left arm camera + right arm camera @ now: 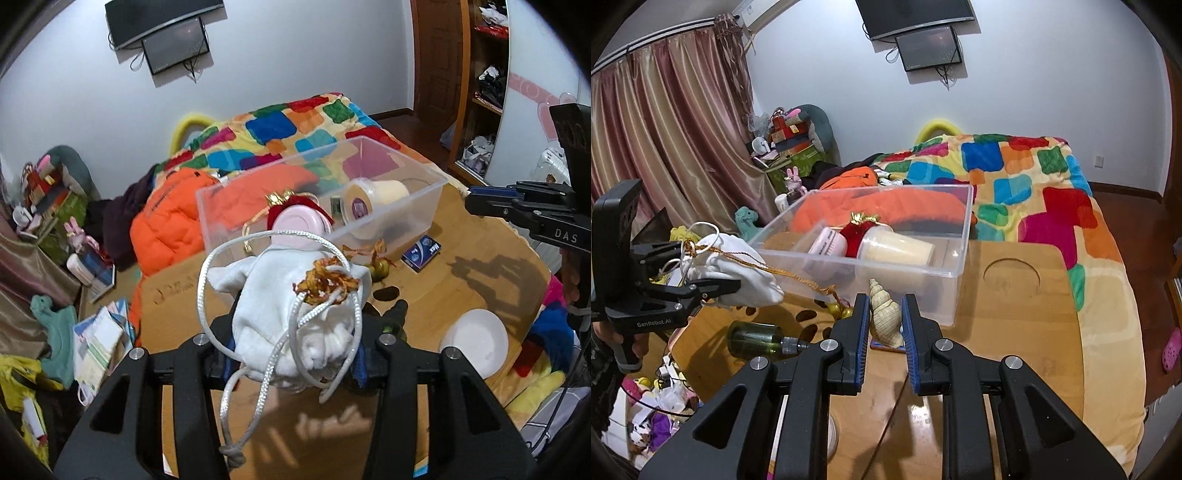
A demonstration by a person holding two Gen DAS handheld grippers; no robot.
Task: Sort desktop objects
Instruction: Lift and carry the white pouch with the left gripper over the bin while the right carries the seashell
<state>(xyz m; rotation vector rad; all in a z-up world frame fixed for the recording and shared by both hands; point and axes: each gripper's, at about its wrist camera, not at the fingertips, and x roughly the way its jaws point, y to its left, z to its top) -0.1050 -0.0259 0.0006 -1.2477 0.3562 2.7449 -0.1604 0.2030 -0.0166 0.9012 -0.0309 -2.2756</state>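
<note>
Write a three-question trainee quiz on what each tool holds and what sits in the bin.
1. True or false: the left tool holds a white pouch.
2. What does the right tool grip?
A. a bottle
B. a shell
C. a card box
3. Fill in: the cream cup lies on its ____ in the clear bin.

Key: 1 true. 2 B, the shell; the green bottle lies on the table. 3 side.
</note>
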